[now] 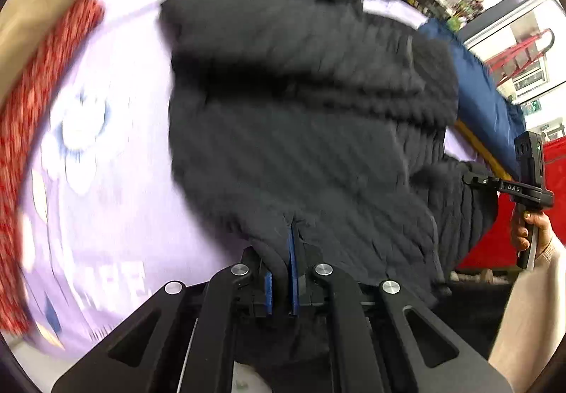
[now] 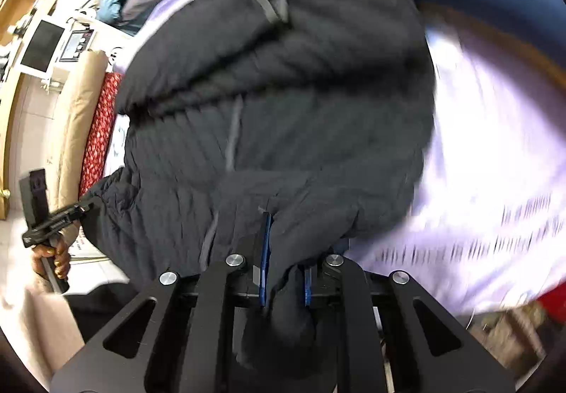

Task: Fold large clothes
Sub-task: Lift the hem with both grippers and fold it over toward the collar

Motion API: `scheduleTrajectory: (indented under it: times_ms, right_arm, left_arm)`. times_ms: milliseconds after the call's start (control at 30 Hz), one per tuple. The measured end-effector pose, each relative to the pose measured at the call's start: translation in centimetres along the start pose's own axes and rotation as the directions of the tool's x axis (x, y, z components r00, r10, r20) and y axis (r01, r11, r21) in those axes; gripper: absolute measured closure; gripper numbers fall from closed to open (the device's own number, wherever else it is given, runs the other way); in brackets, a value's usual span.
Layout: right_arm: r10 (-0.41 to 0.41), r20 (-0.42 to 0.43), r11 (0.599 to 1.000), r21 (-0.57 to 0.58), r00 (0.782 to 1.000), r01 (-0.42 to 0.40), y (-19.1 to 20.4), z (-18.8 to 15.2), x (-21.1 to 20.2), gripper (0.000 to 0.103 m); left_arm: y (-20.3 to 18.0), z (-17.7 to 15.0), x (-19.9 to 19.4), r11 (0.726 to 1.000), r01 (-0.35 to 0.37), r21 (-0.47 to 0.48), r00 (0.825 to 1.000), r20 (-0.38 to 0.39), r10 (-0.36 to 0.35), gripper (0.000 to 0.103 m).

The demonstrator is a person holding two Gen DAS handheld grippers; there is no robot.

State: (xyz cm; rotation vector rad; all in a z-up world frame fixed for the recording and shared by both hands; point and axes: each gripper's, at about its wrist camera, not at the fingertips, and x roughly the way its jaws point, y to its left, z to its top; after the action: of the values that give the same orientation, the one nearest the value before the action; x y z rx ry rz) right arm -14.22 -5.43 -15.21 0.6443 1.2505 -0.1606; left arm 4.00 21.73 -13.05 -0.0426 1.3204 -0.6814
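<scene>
Black quilted puffer jacket (image 1: 300, 117) is sprawled over a lavender printed bedsheet (image 1: 116, 180), kinda blurry. Left gripper (image 1: 281, 272) is pinched on its hem, and right gripper (image 2: 284, 272) has a bunched hem fold clamped too.

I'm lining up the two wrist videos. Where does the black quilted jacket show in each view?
Left wrist view: the black quilted jacket fills the centre, its hem pinched in the left gripper.
Right wrist view: the jacket fills the centre and top, its hem bunched in the right gripper.
Shared landmark: the red patterned fabric, left of the jacket in both.
</scene>
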Motion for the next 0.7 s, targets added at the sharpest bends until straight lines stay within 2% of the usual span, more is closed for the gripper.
scheduleTrajectory:
  times_ms: [167,300,367,500,700]
  right_arm:
    - [-0.034,0.116,0.999,-0.02,0.993,0.037,0.8,5.9,-0.6,0.091]
    - [-0.059,0.209,0.998,-0.009,0.976,0.062,0.6,11.0,-2.2,0.091]
    - [-0.07,0.245,0.997,0.003,0.967,0.072,0.2,12.9,-3.1,0.091]
    - [-0.04,0.29,0.997,0.07,0.956,0.02,-1.7,15.2,-4.7,0.091]
    - [-0.033,0.267,0.991,0.135,0.963,-0.004,-2.9,17.2,-3.9,0.091]
  left_arm:
    - [0.7,5.8,-0.2,0.999,-0.049,-0.016,0.992,0.119,0.051,0.096]
    - [1.6,10.1,-1.1,0.994,-0.105,-0.039,0.973,0.204,0.111,0.096]
    - [2.4,11.8,-2.1,0.992,-0.101,-0.073,0.964,0.24,0.116,0.096]
    - [3.0,14.0,-2.7,0.991,-0.102,-0.09,0.956,0.265,0.123,0.096]
    - [2.5,16.6,-1.7,0.987,-0.142,-0.078,0.954,0.255,0.157,0.096]
